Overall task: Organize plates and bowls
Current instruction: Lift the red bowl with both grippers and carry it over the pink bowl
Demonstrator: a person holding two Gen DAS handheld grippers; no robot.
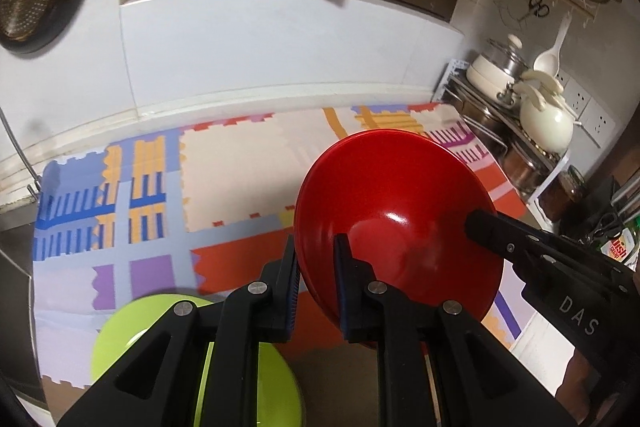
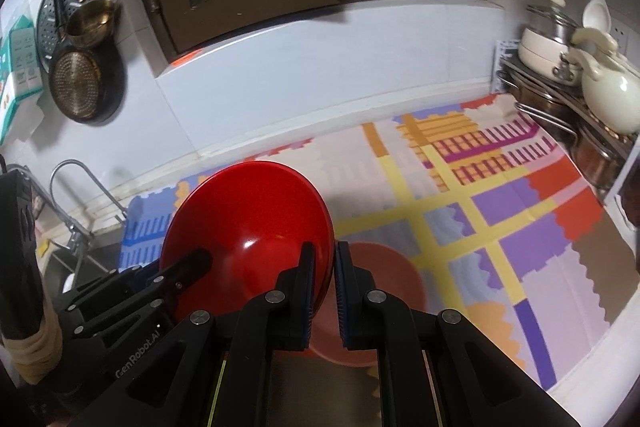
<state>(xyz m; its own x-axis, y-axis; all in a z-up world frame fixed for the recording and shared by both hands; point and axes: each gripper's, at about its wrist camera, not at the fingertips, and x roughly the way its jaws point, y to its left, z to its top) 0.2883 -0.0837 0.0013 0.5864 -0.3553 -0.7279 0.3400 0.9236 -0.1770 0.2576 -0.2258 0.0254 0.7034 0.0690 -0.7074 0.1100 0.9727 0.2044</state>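
A glossy red bowl (image 1: pixel 396 207) is held tilted above the patterned mat, gripped by both grippers on opposite rims. My left gripper (image 1: pixel 318 279) is shut on its left rim; in the right wrist view it enters from the lower left (image 2: pixel 192 267). My right gripper (image 2: pixel 324 283) is shut on the right rim of the red bowl (image 2: pixel 248 223); its finger reaches into the bowl in the left wrist view (image 1: pixel 504 239). A lime green plate (image 1: pixel 120 335) lies under the left gripper. A brown-orange bowl (image 2: pixel 384 283) sits on the mat under the right gripper.
A colourful patterned mat (image 2: pixel 480 211) covers the counter. A rack with cream pots and a kettle (image 2: pixel 600 87) stands at the right. A sink and tap (image 2: pixel 76 203) are at the left. Pans and a strainer (image 2: pixel 80 87) hang on the wall.
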